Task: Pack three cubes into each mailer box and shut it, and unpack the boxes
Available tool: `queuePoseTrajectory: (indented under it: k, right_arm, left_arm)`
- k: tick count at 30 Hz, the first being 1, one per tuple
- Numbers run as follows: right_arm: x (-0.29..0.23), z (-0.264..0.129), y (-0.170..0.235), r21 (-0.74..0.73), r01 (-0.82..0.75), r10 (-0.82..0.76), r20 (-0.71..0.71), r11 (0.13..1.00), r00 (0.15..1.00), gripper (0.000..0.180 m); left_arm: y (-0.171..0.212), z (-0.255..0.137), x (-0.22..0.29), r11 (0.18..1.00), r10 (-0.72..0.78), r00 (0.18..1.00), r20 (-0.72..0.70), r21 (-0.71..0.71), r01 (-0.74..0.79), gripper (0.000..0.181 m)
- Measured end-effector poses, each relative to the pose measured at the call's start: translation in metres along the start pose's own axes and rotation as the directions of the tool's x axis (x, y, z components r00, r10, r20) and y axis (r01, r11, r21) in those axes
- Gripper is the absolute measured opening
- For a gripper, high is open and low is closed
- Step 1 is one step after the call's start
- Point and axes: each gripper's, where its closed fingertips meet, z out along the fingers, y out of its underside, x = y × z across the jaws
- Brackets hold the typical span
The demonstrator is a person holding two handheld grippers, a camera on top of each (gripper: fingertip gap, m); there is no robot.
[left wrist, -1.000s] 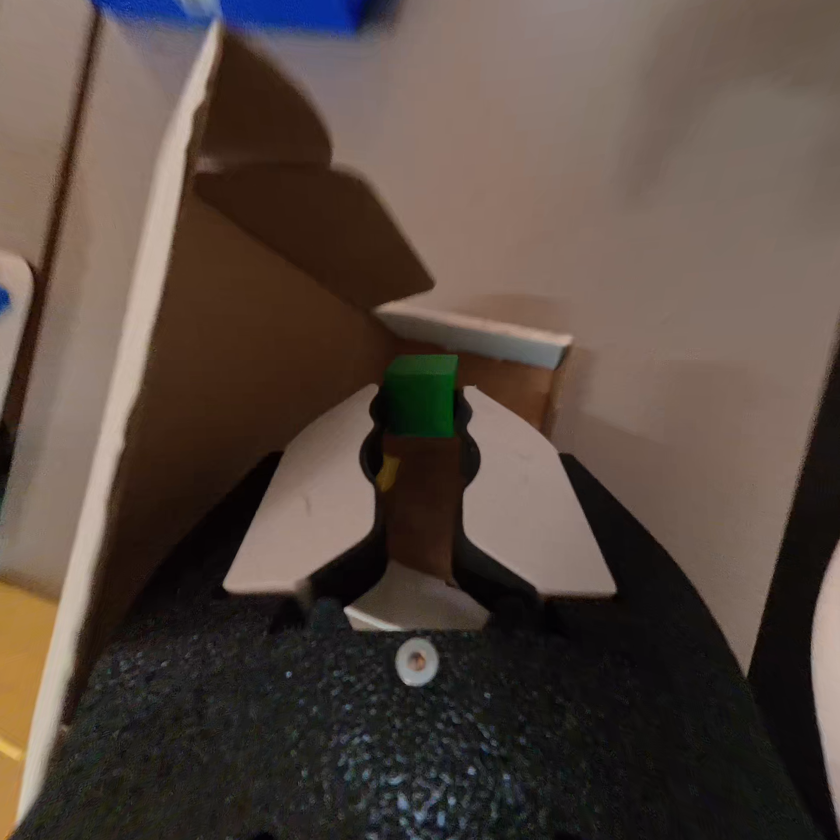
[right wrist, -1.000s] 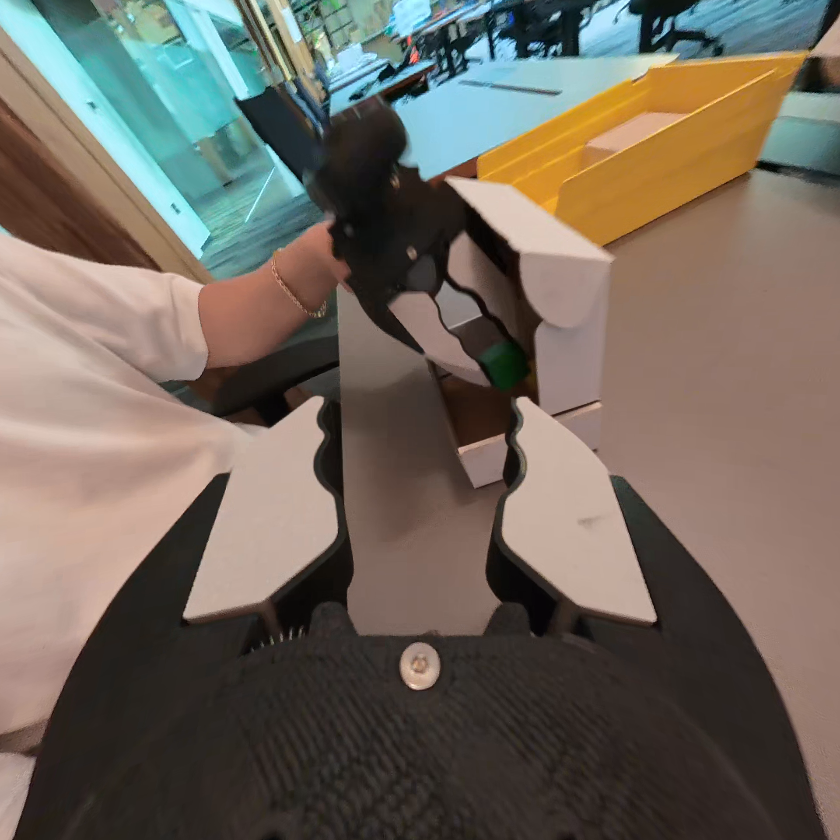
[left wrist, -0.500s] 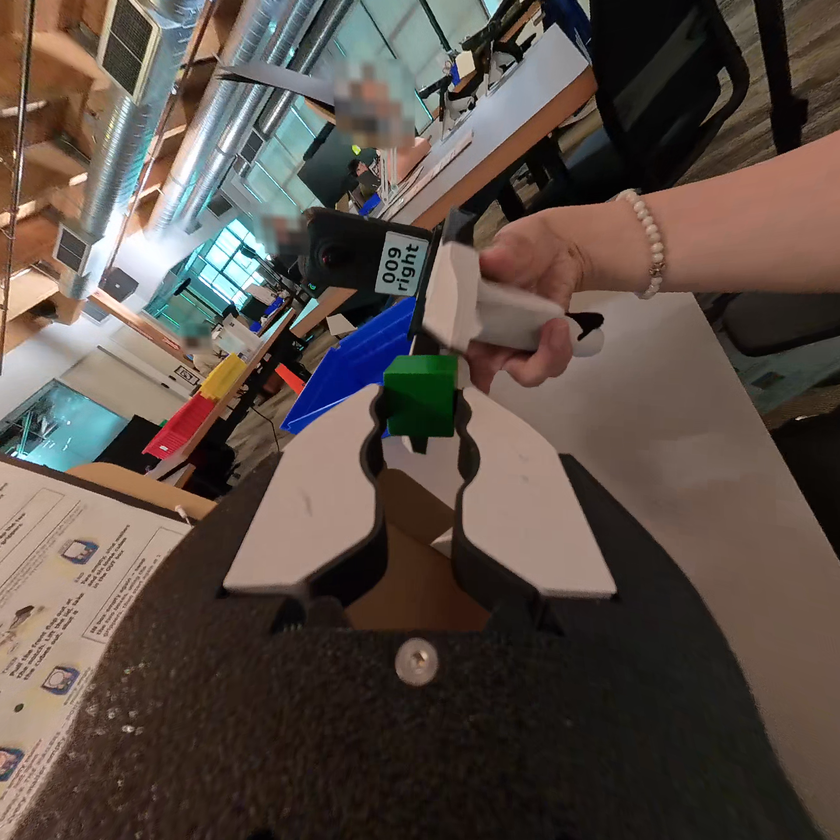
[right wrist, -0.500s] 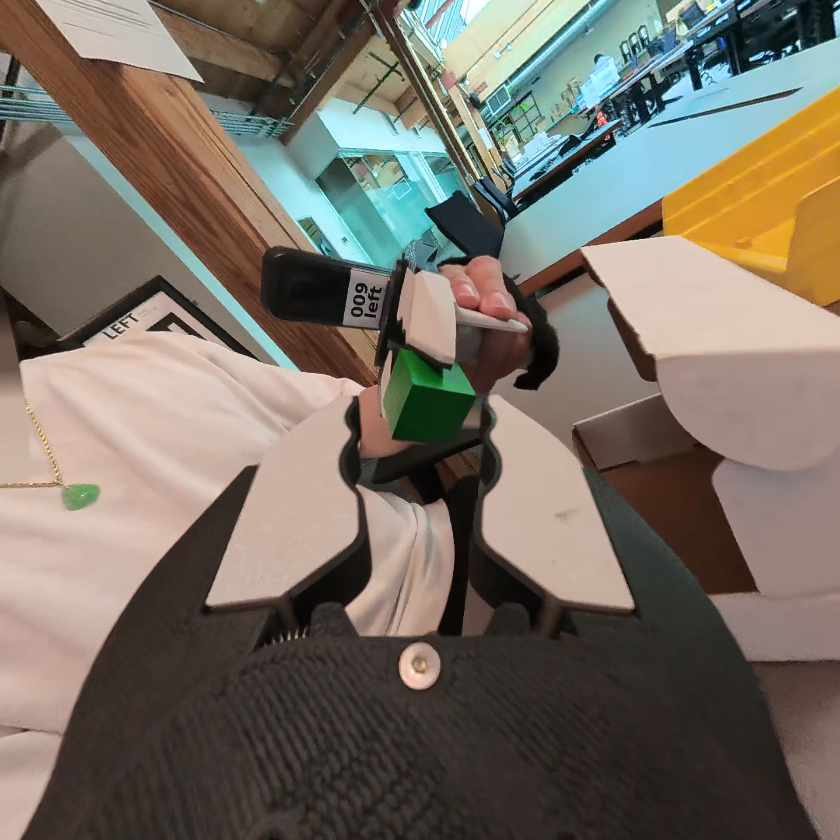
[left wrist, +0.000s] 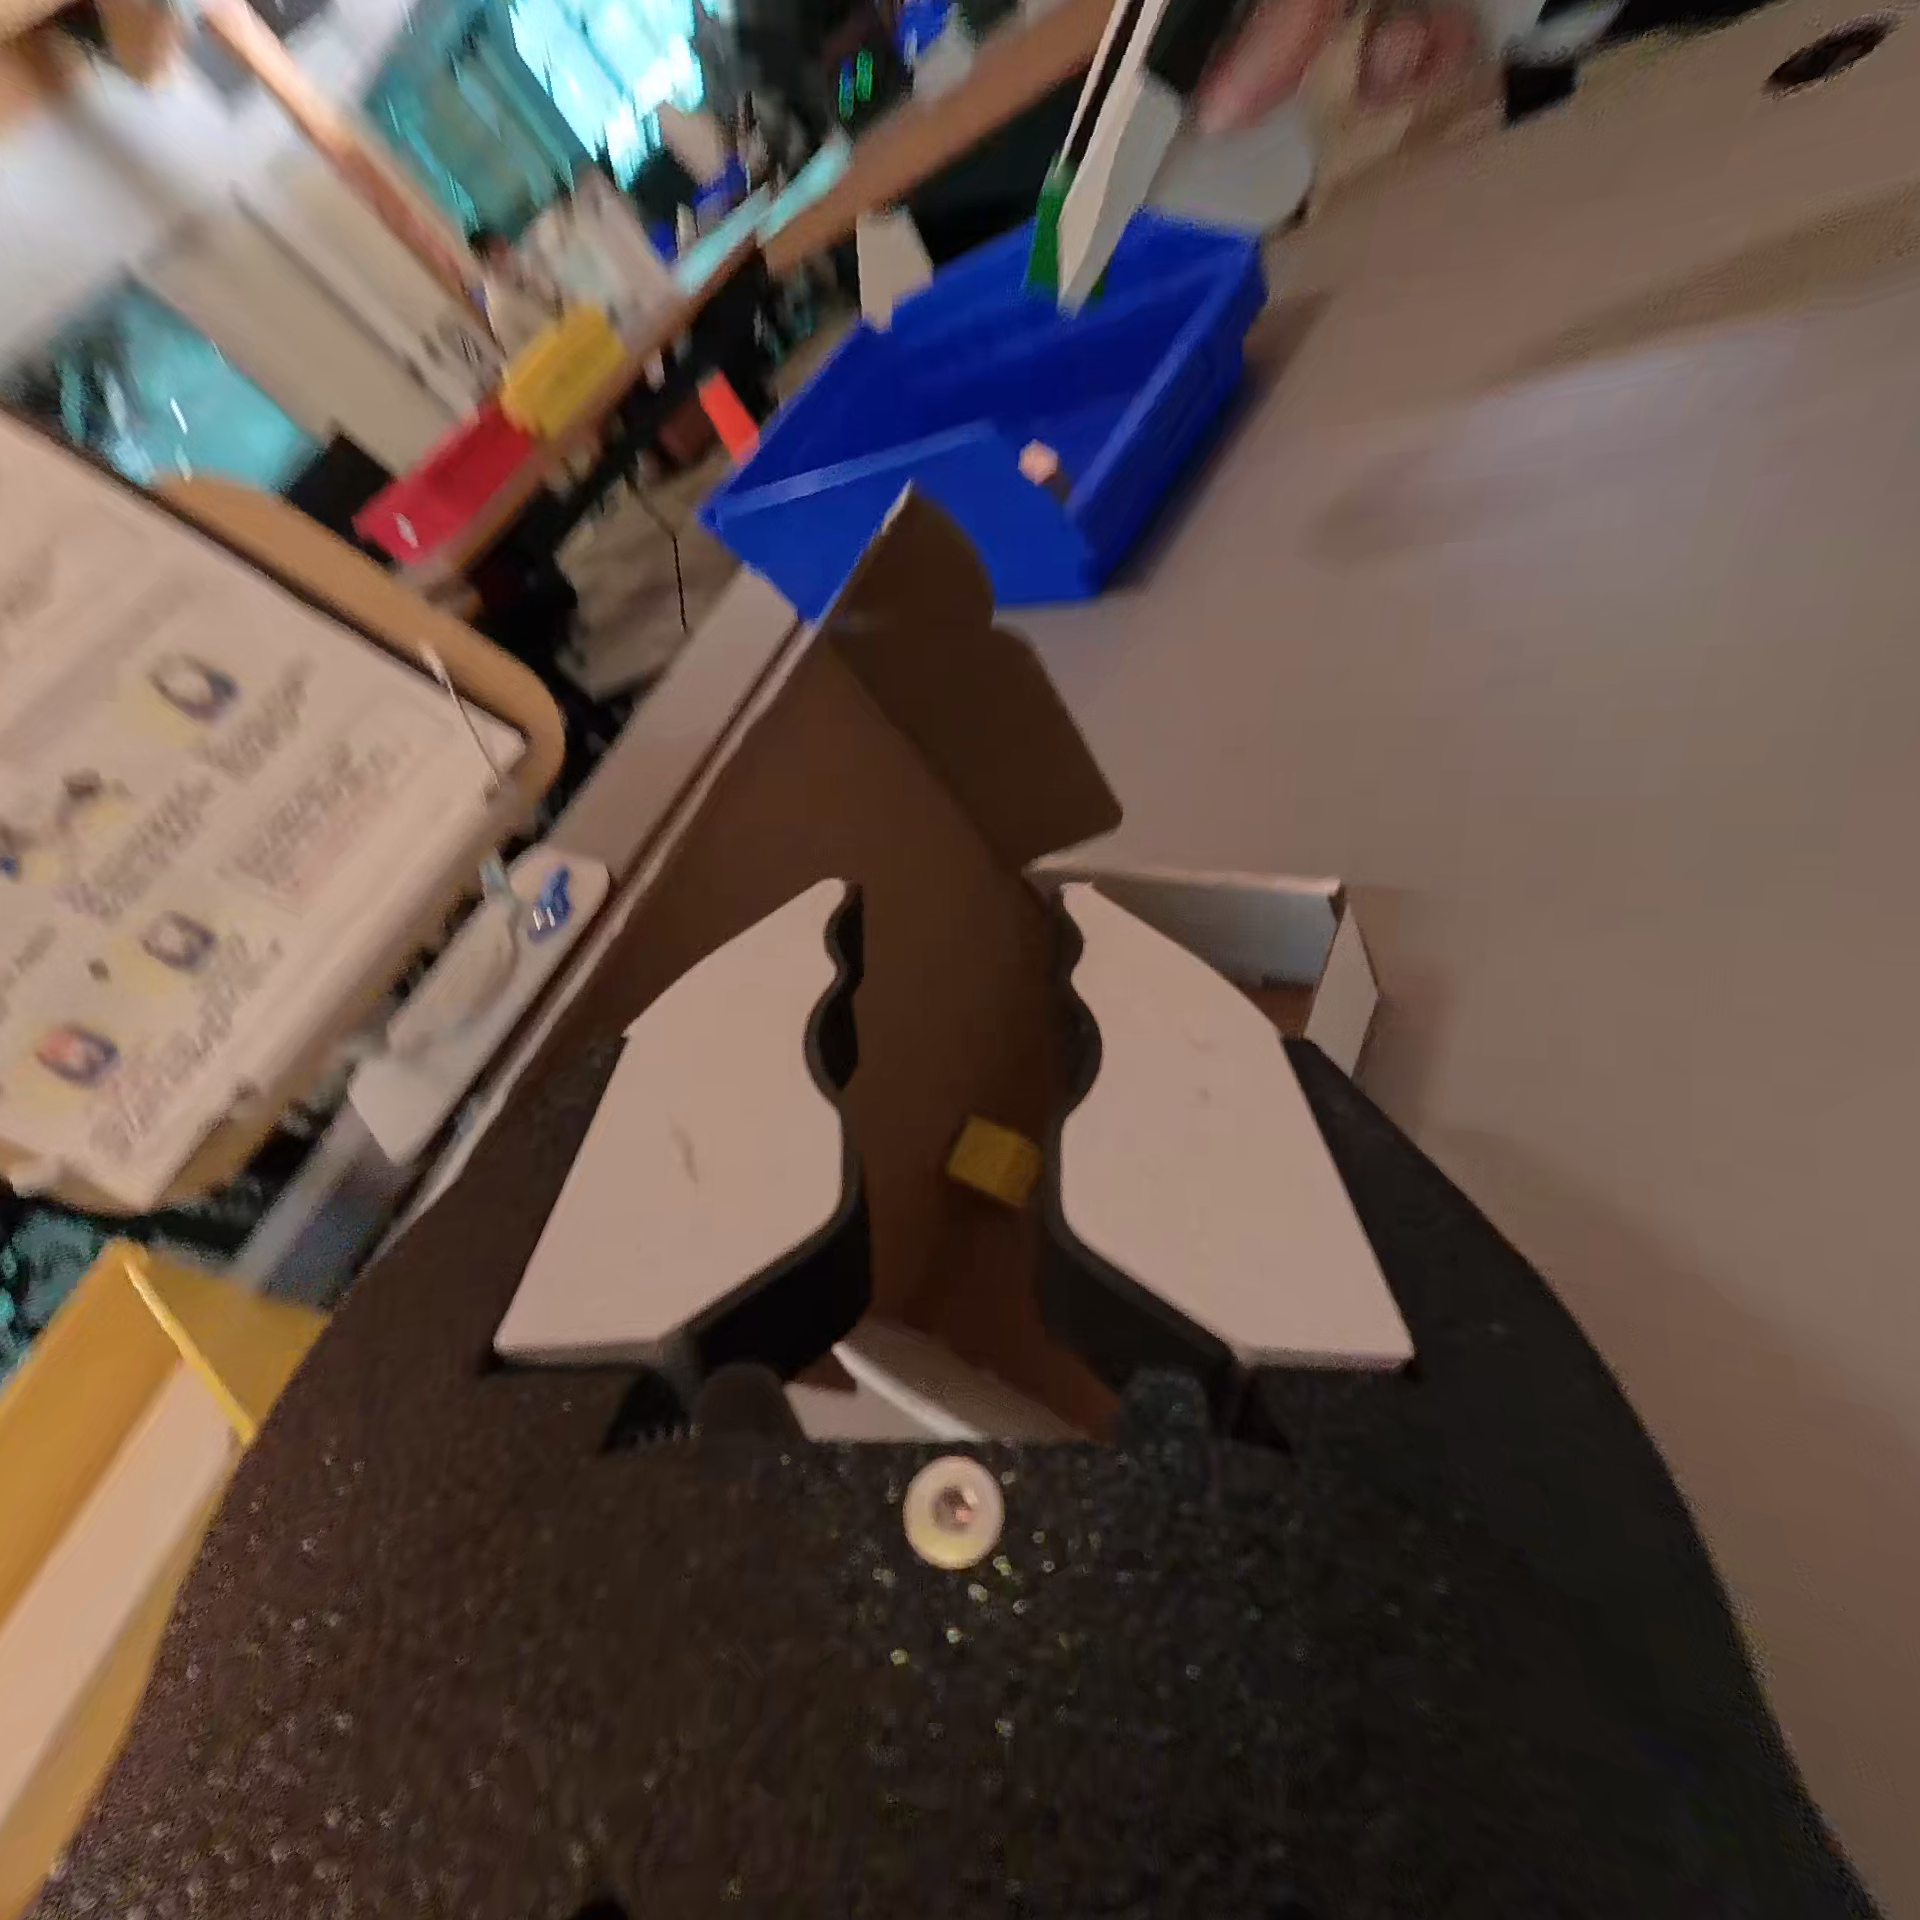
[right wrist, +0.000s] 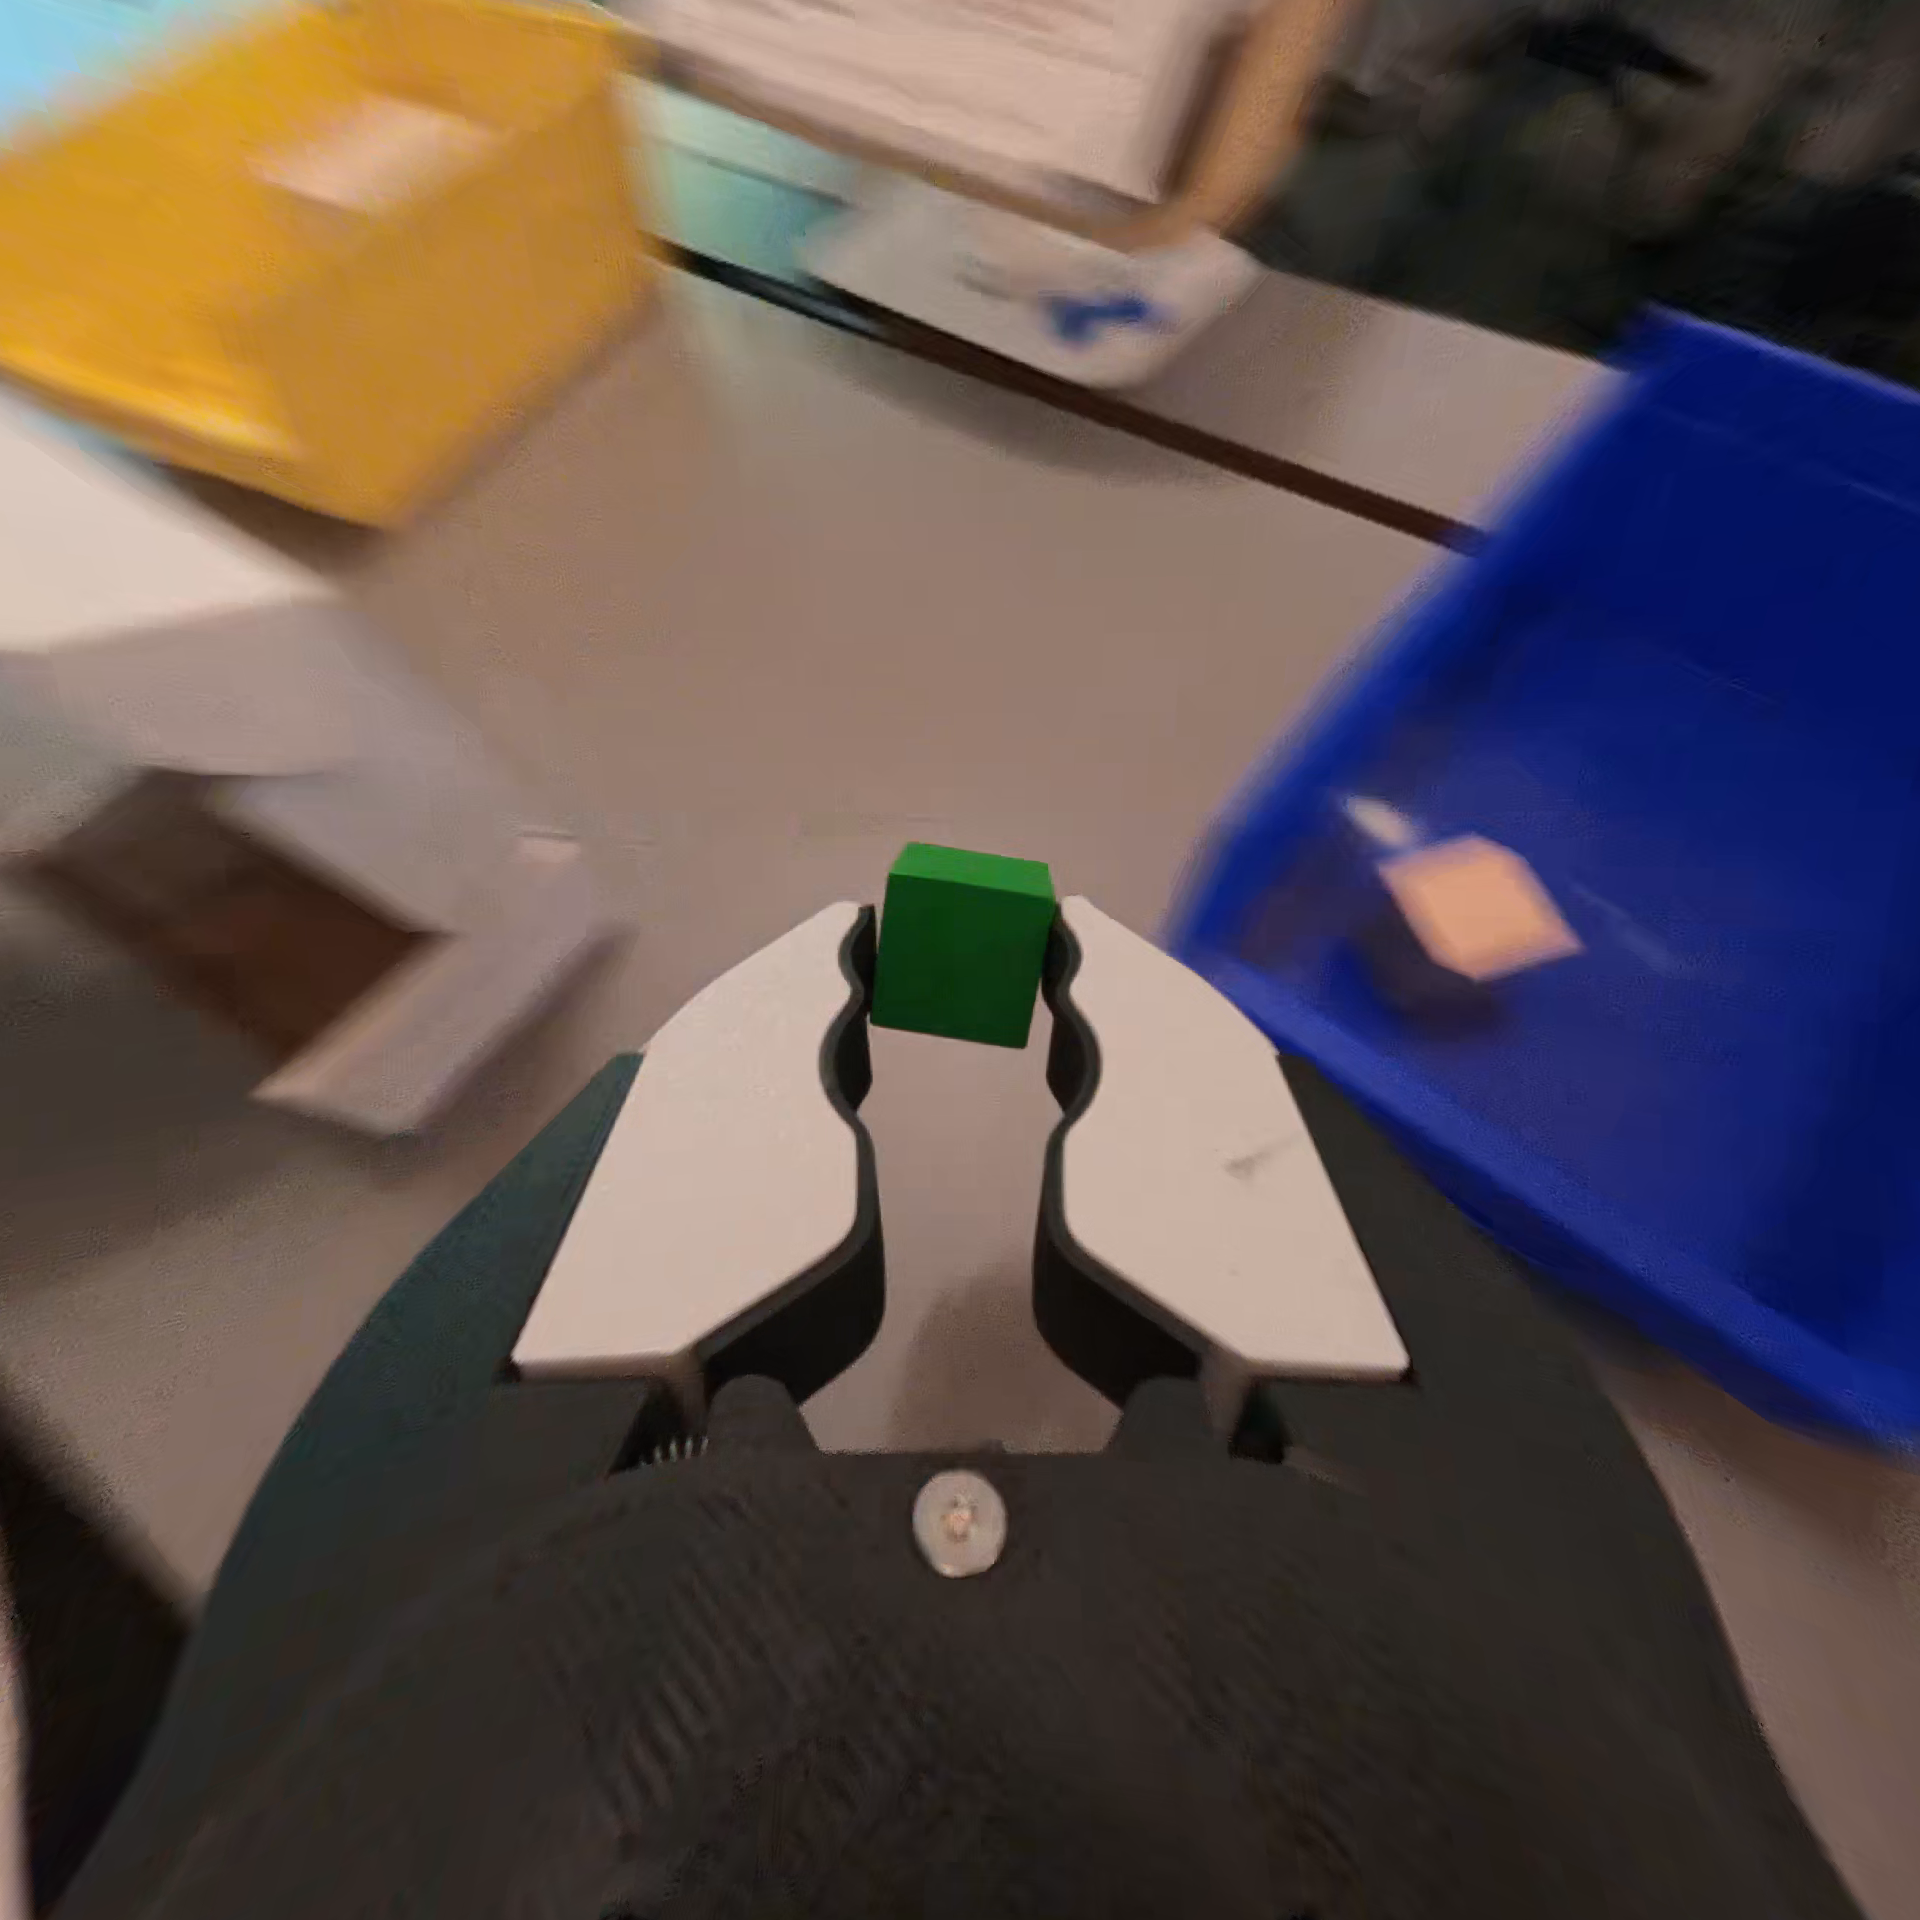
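— Right wrist view first: where do we stand?

— We judge it the unpacking half. Our right gripper (right wrist: 961,920) is clamped on the green cube (right wrist: 961,945), held above the grey table (right wrist: 831,665) between the open mailer box (right wrist: 343,935) on the left and the blue bin (right wrist: 1662,935) on the right. Next we likely swing right over the bin's rim, then let go; the frames are smeared, so steadying comes first.

— And our left side?

— The left gripper (left wrist: 961,914) has its jaws spread with nothing between them, looking down into the mailer box (left wrist: 894,935), where a yellow cube (left wrist: 992,1162) lies on the floor. That is probably our next pick.

— Materials, big to small?

— The table is smooth and matte. The bin is hard moulded plastic with sloping walls, one pale-faced cube (right wrist: 1475,920) inside. The box is thin corrugated card, white outside, brown inside, with rounded flaps. The green cube is matte, sharp-edged, gripped by flat faces.
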Motion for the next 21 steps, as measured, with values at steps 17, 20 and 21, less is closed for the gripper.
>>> queuePoseTrajectory:
  k: [17,20,21]
  right_arm:
    - [0.158,0.063,0.072,-0.45,-0.223,0.137,-0.217,0.864,0.967,0.044]
    - [0.154,0.055,0.067,-0.365,-0.256,0.173,-0.246,0.895,0.954,0.058]
    - [0.15,0.05,0.065,-0.325,-0.261,0.181,-0.257,0.909,0.949,0.06]
  left_arm:
    - [0.085,0.009,0.02,0.728,-0.452,0.891,0.049,-0.556,0.4,0.049]
    - [0.084,0.016,0.016,0.656,-0.534,0.84,0.098,-0.579,0.485,0.049]
    - [0.085,0.019,0.014,0.629,-0.555,0.822,0.124,-0.584,0.513,0.049]
